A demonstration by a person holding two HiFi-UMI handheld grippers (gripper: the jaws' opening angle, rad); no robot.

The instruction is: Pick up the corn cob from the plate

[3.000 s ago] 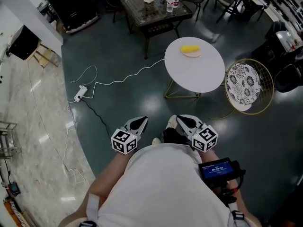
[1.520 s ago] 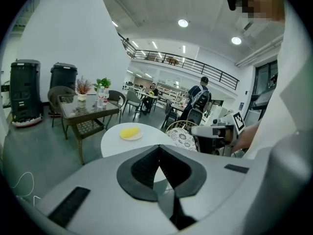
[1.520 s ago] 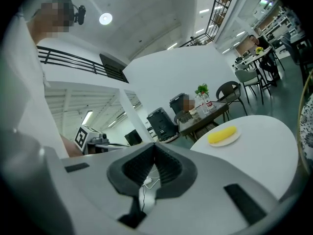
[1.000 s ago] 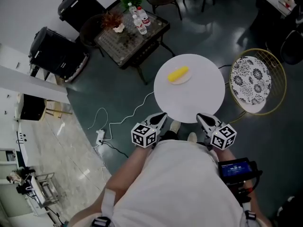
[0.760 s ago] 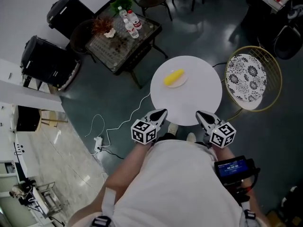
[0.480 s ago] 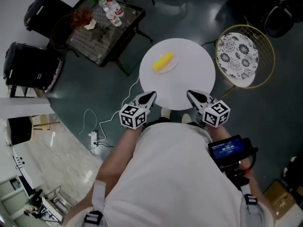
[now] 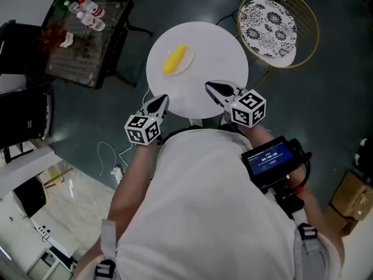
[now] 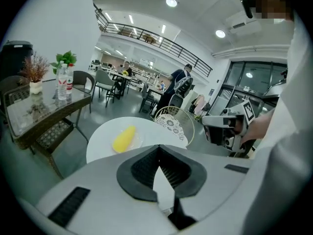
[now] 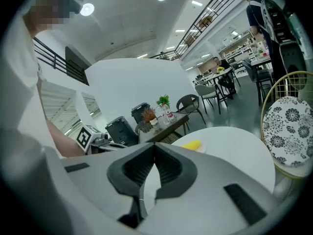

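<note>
White table [image 7: 217, 46] with corn cob [image 7: 175, 59]; dark floor [image 7: 327, 101]

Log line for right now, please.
corn cob: on plate, untouched | left gripper: shut, empty | right gripper: shut, empty | both: short of cob

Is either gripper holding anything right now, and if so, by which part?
Nothing is held. The left gripper and right gripper are both shut and empty; the corn cob lies untouched on its plate.
</note>
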